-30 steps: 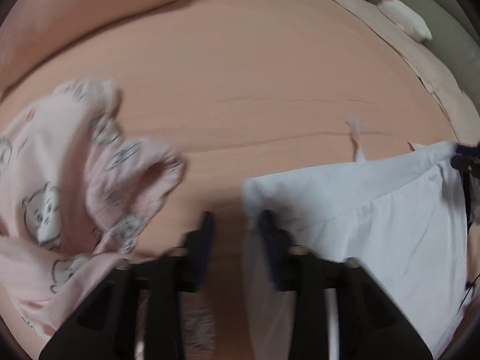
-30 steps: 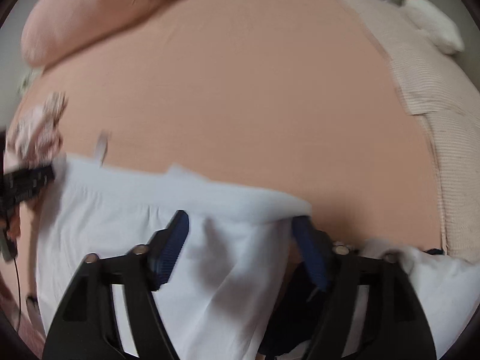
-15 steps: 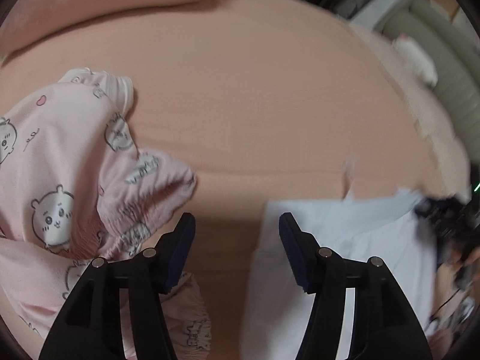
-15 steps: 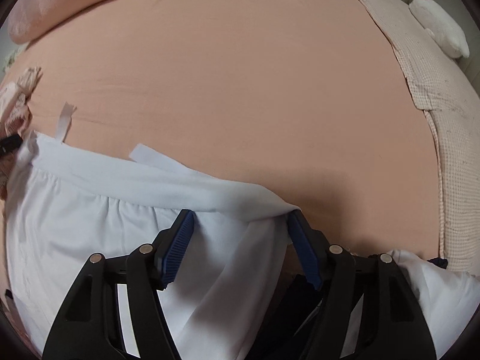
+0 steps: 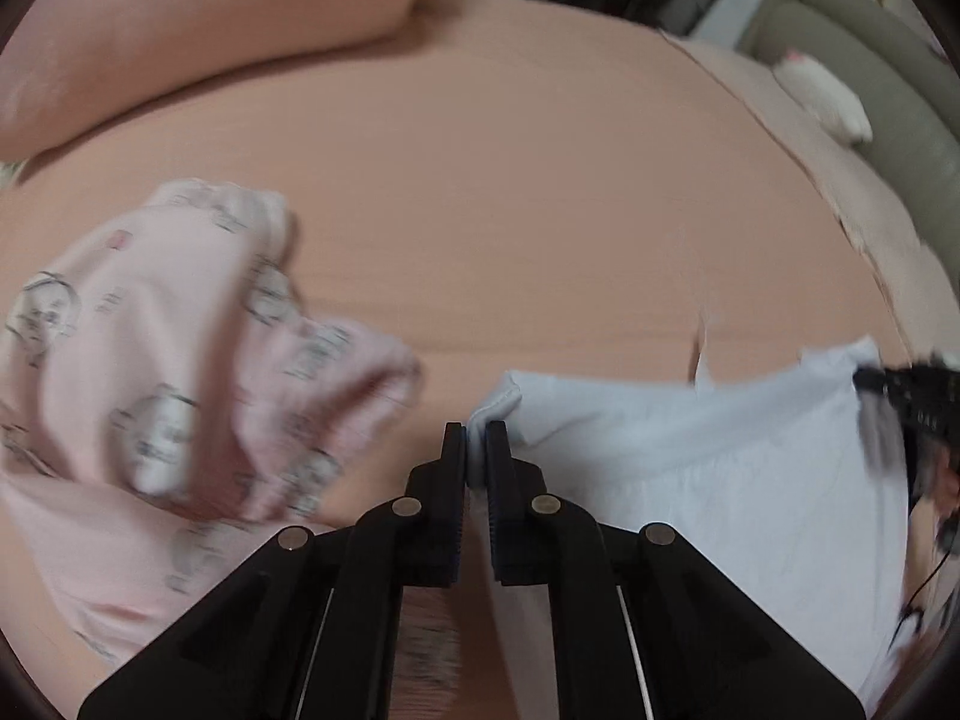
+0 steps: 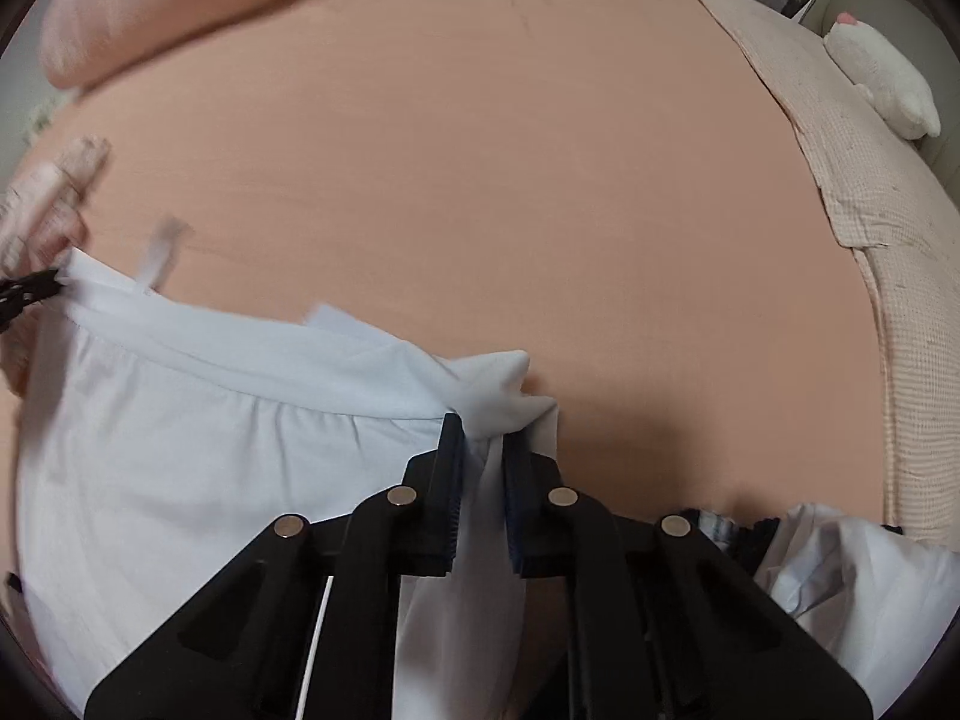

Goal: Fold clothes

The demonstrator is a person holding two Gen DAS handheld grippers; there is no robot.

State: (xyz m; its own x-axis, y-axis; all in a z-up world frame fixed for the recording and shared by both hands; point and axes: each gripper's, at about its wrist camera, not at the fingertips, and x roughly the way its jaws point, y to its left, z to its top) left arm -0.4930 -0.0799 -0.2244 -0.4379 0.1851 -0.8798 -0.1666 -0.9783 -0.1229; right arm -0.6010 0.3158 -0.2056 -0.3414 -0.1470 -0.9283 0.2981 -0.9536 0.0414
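Observation:
A pale blue-white garment lies spread across the near part of the peach bed sheet. My left gripper is shut on its left top corner. In the right wrist view the same garment stretches to the left, and my right gripper is shut on its bunched right top corner. A thin white drawstring pokes out from the waistband. The other gripper shows as a dark shape at each view's edge.
A pink garment with a cartoon animal print lies crumpled left of the left gripper. A peach pillow sits at the back. A checked blanket and a white plush toy lie to the right. More clothes are heaped near right.
Both grippers were open around the garment's top corners and have closed on them. The waistband is now bunched and stretched between the two.

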